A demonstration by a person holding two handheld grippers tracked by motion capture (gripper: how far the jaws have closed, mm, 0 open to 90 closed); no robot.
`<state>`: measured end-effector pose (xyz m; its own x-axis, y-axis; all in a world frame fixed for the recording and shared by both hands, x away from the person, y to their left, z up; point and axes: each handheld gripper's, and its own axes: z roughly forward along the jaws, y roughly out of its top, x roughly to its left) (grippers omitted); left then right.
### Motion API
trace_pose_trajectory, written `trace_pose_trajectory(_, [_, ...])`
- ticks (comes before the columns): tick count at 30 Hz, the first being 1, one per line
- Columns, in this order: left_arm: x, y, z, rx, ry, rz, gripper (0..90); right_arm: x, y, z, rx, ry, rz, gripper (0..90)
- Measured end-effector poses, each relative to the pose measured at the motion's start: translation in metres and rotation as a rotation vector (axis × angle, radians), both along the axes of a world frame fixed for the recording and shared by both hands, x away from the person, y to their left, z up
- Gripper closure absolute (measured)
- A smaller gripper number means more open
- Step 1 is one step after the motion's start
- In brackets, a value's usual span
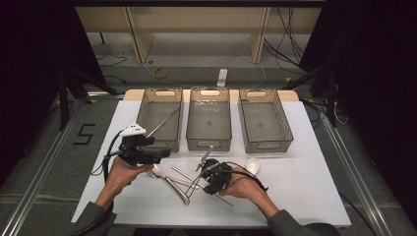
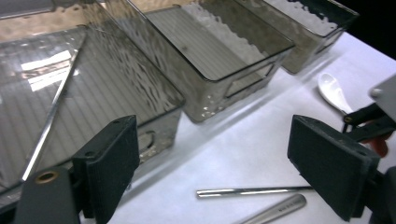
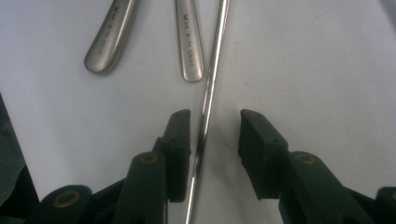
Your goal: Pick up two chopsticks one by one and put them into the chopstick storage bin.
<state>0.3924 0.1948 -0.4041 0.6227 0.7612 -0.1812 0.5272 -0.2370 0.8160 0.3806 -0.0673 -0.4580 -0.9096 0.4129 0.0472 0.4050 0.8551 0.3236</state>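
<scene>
1. As the right claw [image 3: 209,140] lowers over the white tabletop [image 3: 303,70], a steel chopstick [image 3: 205,102] lies between its parted jaws, hugging one pad, not yet pinched.
2. The chopstick's long axis runs straight along the claw's reach, so a plain squeeze should catch it.
3. The left claw [image 2: 233,158] hangs wide open and empty beside the left bin [image 2: 84,93], farther from the chopstick.

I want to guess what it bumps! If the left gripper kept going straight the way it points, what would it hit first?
Probably the near wall of the left smoky plastic bin, just ahead of the open left gripper; depth is hard to judge.
</scene>
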Motion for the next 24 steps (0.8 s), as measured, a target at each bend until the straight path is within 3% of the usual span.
trace_pose_trajectory(6, [-0.006, 0.003, -0.006, -0.009, 0.001, 0.011, 16.5, -0.001, 0.003, -0.003, -0.031, -0.014, 0.017, 71.1])
trace_pose_trajectory(10, [-0.008, 0.003, -0.008, -0.015, 0.014, 0.005, 16.6, 0.001, 0.003, -0.003, -0.027, 0.002, 0.005, 74.4])
trace_pose_trajectory(15, [-0.011, 0.001, -0.010, 0.012, 0.011, -0.006, 16.6, 0.003, 0.003, -0.003, -0.035, -0.003, 0.005, 79.0])
trace_pose_trajectory(24, [-0.014, 0.001, -0.010, 0.023, 0.003, -0.007, 16.7, 0.005, 0.005, -0.003, -0.055, 0.001, 0.001, 83.6])
